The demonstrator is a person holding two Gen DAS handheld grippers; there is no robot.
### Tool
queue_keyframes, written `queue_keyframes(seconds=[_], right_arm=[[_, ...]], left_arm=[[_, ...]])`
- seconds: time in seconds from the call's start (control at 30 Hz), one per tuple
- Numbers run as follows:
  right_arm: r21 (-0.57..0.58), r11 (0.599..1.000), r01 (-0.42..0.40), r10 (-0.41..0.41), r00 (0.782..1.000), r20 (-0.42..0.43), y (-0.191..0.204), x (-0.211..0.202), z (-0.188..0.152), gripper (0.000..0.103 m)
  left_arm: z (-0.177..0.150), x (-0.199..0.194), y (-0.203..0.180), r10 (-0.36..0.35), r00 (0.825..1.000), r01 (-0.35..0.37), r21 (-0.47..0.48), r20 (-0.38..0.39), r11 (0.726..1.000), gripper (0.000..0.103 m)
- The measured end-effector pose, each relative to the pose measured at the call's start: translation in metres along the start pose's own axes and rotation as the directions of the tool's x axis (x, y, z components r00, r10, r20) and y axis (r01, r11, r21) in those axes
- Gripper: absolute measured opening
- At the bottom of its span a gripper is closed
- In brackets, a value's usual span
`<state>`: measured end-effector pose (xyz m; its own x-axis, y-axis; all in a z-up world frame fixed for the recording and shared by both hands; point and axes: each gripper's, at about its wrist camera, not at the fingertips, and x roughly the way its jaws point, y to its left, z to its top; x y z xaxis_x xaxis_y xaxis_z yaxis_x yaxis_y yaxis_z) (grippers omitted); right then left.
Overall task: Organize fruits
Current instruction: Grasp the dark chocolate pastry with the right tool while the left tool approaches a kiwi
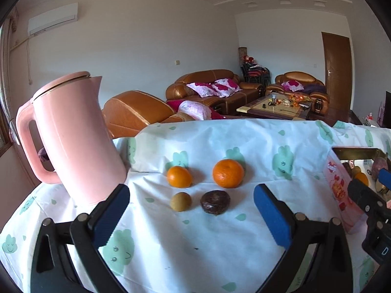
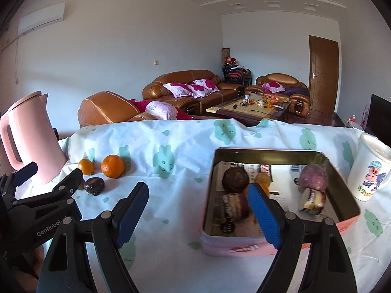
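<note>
Above the cloth-covered tabletop (image 1: 195,239), left claw (image 1: 191,213) spread wide, gripping nothing, blue pads (image 1: 271,217) apart. Just beyond, between those pads, four fruits in two rows: small brown fruit (image 1: 180,201) and dark wrinkled fruit (image 1: 215,202) nearer, small orange (image 1: 179,176) and larger orange (image 1: 228,173) behind. Further left, pink kettle (image 1: 73,139) upright on the cloth. Over to the right, right claw (image 2: 198,213) likewise spread wide and empty, right pad (image 2: 264,216) over the near edge of the open tin box (image 2: 268,152). Inside the tin, dark round fruit (image 2: 235,179), an orange piece (image 2: 262,179) partly hidden behind the pad, purple fruit (image 2: 313,177), and cut pieces (image 2: 312,201). Beside the tin on the right, white cartoon mug (image 2: 370,171).
</note>
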<state>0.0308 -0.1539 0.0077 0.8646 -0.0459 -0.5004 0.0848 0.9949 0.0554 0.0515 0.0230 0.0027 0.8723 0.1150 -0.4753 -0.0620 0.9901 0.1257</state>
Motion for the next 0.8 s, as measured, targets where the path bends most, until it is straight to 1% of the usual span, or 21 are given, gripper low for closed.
queue_keyframes(seconds=[0.2, 0.3, 0.43, 0.5, 0.53, 0.6, 0.63, 0.67, 0.7, 0.77, 0.8], right_arm=[[-0.033, 0.997, -0.071, 0.069, 0.997, -0.036, 0.034, 0.019, 0.005, 0.084], [-0.034, 0.992, -0.122, 0.119, 0.990, -0.074, 0.047, 0.032, 0.007, 0.084], [-0.054, 0.983, -0.177, 0.169, 0.977, -0.132, 0.070, 0.056, 0.013, 0.084], [-0.060, 0.978, -0.201, 0.189, 0.968, -0.162, 0.081, 0.068, 0.016, 0.084], [-0.055, 0.974, -0.222, 0.208, 0.961, -0.185, 0.086, 0.073, 0.016, 0.084], [-0.034, 0.960, -0.278, 0.263, 0.937, -0.232, 0.097, 0.083, 0.014, 0.084], [-0.033, 0.954, -0.299, 0.282, 0.925, -0.254, 0.104, 0.088, 0.013, 0.082], [-0.036, 0.948, -0.315, 0.294, 0.916, -0.272, 0.111, 0.092, 0.013, 0.078], [-0.046, 0.944, -0.327, 0.301, 0.910, -0.285, 0.119, 0.096, 0.013, 0.076], [-0.080, 0.941, -0.328, 0.289, 0.906, -0.309, 0.136, 0.103, 0.013, 0.066], [-0.096, 0.941, -0.325, 0.279, 0.903, -0.326, 0.142, 0.107, 0.012, 0.064]], left_arm=[[0.002, 0.035, 0.054, 0.074, 0.992, -0.084, -0.109, -0.099, 0.990, 0.103], [0.003, 0.050, 0.075, 0.116, 0.983, -0.137, -0.149, -0.142, 0.979, 0.103], [0.002, 0.063, 0.093, 0.147, 0.973, -0.178, -0.173, -0.178, 0.969, 0.103], [0.001, 0.067, 0.100, 0.162, 0.968, -0.197, -0.184, -0.190, 0.963, 0.103], [0.001, 0.069, 0.102, 0.163, 0.967, -0.201, -0.192, -0.195, 0.961, 0.103], [0.000, 0.073, 0.105, 0.174, 0.963, -0.214, -0.192, -0.206, 0.958, 0.103], [0.000, 0.075, 0.106, 0.179, 0.961, -0.220, -0.190, -0.210, 0.957, 0.103], [0.000, 0.075, 0.107, 0.183, 0.960, -0.224, -0.189, -0.214, 0.956, 0.103], [0.000, 0.076, 0.107, 0.180, 0.960, -0.222, -0.190, -0.215, 0.956, 0.103], [0.000, 0.077, 0.108, 0.167, 0.963, -0.209, -0.192, -0.214, 0.959, 0.103], [0.000, 0.077, 0.108, 0.170, 0.963, -0.211, -0.189, -0.211, 0.959, 0.103]])
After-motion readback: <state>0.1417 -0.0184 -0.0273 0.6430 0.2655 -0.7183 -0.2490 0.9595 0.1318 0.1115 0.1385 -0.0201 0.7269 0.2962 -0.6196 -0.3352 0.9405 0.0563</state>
